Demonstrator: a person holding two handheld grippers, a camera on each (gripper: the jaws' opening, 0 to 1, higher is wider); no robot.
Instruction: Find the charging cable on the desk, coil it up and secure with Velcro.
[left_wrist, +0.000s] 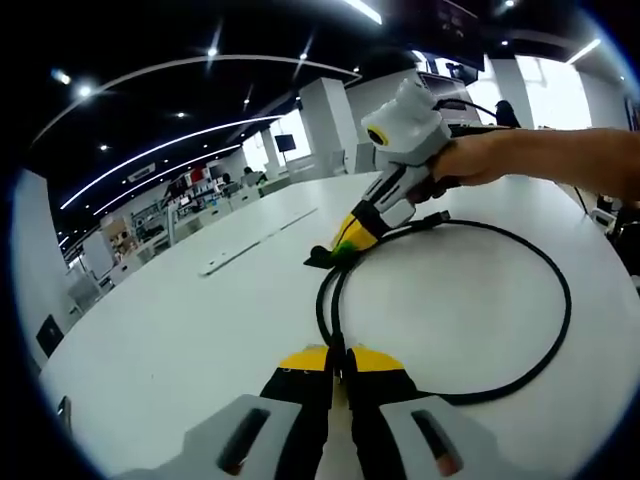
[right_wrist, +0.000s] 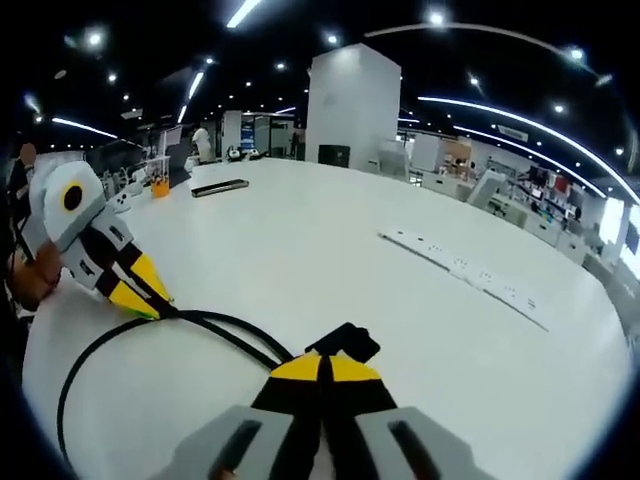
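We see broad bare white desk (right_wrist: 330, 250) ahead of both grippers, so room to pass. The black cable (left_wrist: 545, 330) loops across the near surface, the main thing in the way. Farther off, a long white strip (right_wrist: 465, 272) lies flat, and a dark flat object (right_wrist: 219, 187) and a small orange item (right_wrist: 160, 187) sit near the far edge.
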